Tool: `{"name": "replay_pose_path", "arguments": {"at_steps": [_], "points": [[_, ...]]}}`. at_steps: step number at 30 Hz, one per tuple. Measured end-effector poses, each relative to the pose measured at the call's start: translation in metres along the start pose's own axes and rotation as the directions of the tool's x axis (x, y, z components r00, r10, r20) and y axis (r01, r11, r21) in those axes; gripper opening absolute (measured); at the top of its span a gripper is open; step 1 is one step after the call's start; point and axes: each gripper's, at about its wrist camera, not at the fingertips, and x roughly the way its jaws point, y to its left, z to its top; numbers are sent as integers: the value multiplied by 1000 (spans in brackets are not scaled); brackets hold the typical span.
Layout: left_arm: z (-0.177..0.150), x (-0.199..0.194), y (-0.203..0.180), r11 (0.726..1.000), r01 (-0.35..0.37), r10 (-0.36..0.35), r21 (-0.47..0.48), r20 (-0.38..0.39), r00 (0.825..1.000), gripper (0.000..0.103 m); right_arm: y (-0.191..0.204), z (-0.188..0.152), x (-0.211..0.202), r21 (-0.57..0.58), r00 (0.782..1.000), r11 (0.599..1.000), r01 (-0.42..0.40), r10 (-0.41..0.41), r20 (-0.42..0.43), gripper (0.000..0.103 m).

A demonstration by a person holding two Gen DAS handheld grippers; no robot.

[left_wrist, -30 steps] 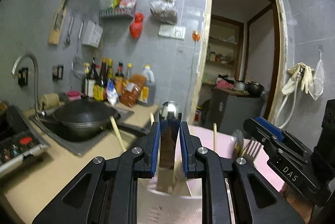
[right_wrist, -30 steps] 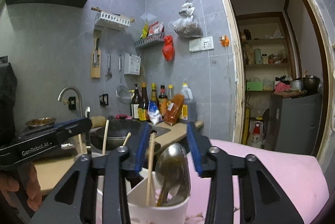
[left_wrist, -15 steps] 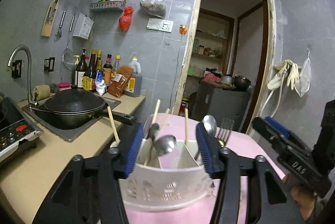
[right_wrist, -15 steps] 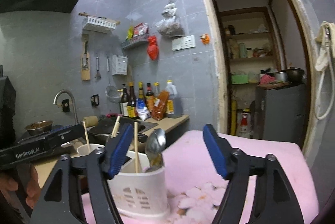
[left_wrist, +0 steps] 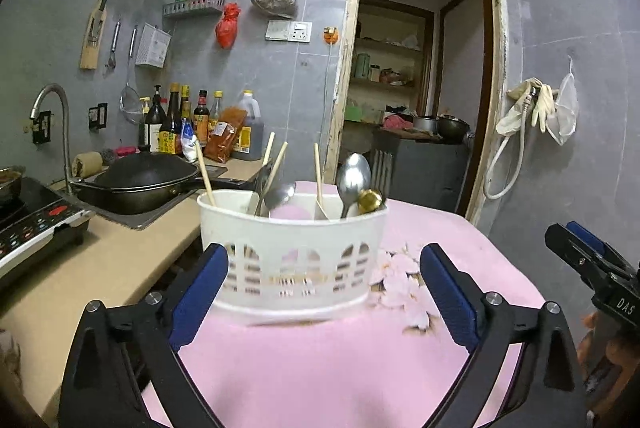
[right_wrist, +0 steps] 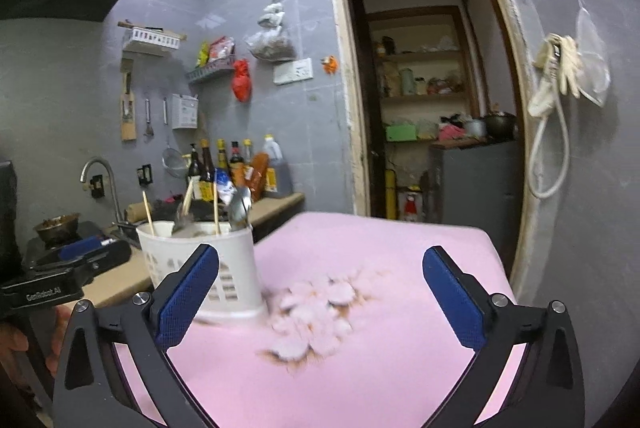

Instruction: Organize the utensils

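White plastic holder (left_wrist: 294, 260) stands on the pink cloth (left_wrist: 320, 368) with the spoons (left_wrist: 352, 174) and chopsticks (left_wrist: 318, 168) sticking up in it. The left tool (left_wrist: 324, 292) is spread wide with nothing in it, right in front of the holder. The right tool (right_wrist: 320, 300) is wide and bare too, just beside it. A bump from either tool could tip the light holder and spill everything.
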Motion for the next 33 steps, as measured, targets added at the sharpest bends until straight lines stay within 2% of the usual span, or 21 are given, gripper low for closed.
{"name": "replay_pose_path", "arguments": {"at_steps": [11,33], "points": [[-33,-18,-10,999,-24,24,27,7,1000,94,0,-31,-32,-14,995,995,102,-102,-12,103],[-38,-23,-6,1000,-14,14,-1,13,1000,94,0,-34,-38,-20,994,994,110,-110,-3,103]]}}
